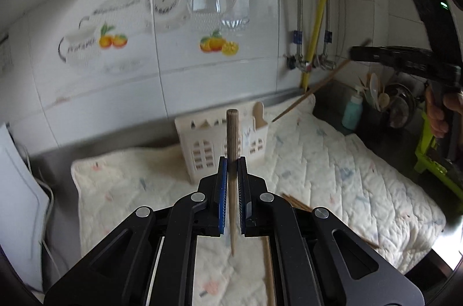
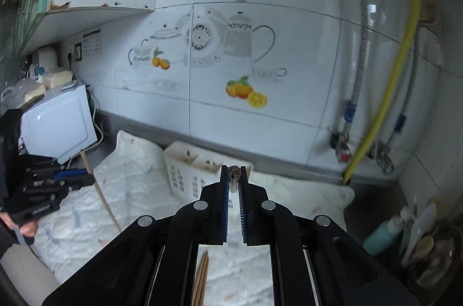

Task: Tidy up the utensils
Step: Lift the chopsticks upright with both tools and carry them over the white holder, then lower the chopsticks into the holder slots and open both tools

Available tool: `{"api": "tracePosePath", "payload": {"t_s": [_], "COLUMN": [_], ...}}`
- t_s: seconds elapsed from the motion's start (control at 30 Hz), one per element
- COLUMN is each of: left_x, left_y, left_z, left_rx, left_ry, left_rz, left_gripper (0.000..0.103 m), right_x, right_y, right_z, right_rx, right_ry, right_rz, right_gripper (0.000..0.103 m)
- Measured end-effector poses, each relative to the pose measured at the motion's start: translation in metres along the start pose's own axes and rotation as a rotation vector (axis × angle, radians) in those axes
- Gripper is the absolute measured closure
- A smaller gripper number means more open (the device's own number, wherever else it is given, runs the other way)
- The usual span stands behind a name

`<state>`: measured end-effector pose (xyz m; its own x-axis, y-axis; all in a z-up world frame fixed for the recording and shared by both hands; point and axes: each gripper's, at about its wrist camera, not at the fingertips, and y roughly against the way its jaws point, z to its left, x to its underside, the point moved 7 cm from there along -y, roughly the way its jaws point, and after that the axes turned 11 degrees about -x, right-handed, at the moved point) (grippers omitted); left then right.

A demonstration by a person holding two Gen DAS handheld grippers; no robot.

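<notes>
Just beyond both claws, a white holder (image 1: 202, 149) waits on the padded counter (image 1: 332, 161); the left claw (image 1: 231, 178) and right claw (image 2: 233, 181) each pinch one chopstick (image 1: 231, 161), seemingly to drop inside, while spare chopsticks (image 2: 201, 280) lie beneath.

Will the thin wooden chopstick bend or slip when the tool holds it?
The thin wooden chopstick probably stays stiff: it stands straight in the left tool. It looks light. Being round and tapered, it could slip or roll on the white quilted mat.
</notes>
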<state>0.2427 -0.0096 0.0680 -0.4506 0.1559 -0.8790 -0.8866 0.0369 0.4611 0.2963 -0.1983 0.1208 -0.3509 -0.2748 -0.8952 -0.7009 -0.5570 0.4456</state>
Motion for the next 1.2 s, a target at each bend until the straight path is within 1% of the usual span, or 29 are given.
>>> {"api": "tracePosePath", "payload": {"t_s": [0.07,0.13,0.3,0.4,0.53,0.6,0.67,0.73,0.83,0.93,1.1,1.2], "left_x": [-0.014,-0.034,-0.09,-0.124,-0.154,-0.161,-0.165,-0.165,-0.157,-0.143,-0.125,-0.118], "left_y": [-0.002,-0.002,0.0,-0.006,-0.024,-0.037,-0.051,-0.07,-0.096,-0.117,-0.135,-0.14], "left_z": [0.002,0.008,0.017,0.021,0.023,0.026,0.027,0.029,0.033,0.037,0.039,0.039], "left_rx": [-0.004,-0.016,-0.038,-0.061,-0.085,-0.089,-0.107,-0.117,-0.132,-0.133,-0.142,-0.146], "left_ry": [0.002,0.011,0.032,0.034,0.043,0.06,0.068,0.082,0.109,0.13,0.133,0.132], "left_rz": [-0.016,-0.048,-0.146,-0.207,-0.247,-0.252,-0.252,-0.235,-0.197,-0.147,-0.09,-0.076], "left_gripper": [0.097,0.098,0.098,0.098,0.098,0.098,0.098,0.098,0.098,0.098,0.097,0.097], "right_x": [-0.01,-0.016,-0.014,-0.01,-0.002,0.002,0.005,0.007,0.009,0.011,0.012,0.012], "right_y": [-0.018,-0.037,-0.085,-0.1,-0.112,-0.116,-0.117,-0.118,-0.118,-0.119,-0.123,-0.123], "right_z": [-0.004,-0.007,-0.019,-0.025,-0.032,-0.034,-0.036,-0.036,-0.037,-0.038,-0.037,-0.036], "right_rx": [-0.006,-0.003,0.012,0.014,-0.004,0.0,-0.006,-0.009,-0.019,-0.029,-0.038,-0.039], "right_ry": [-0.005,-0.001,-0.007,-0.02,-0.046,-0.041,-0.041,-0.035,-0.036,-0.041,-0.051,-0.055], "right_rz": [0.019,0.05,0.139,0.163,0.186,0.194,0.196,0.196,0.196,0.192,0.189,0.181], "right_gripper": [0.097,0.097,0.097,0.097,0.097,0.097,0.097,0.097,0.097,0.096,0.096,0.095]}}
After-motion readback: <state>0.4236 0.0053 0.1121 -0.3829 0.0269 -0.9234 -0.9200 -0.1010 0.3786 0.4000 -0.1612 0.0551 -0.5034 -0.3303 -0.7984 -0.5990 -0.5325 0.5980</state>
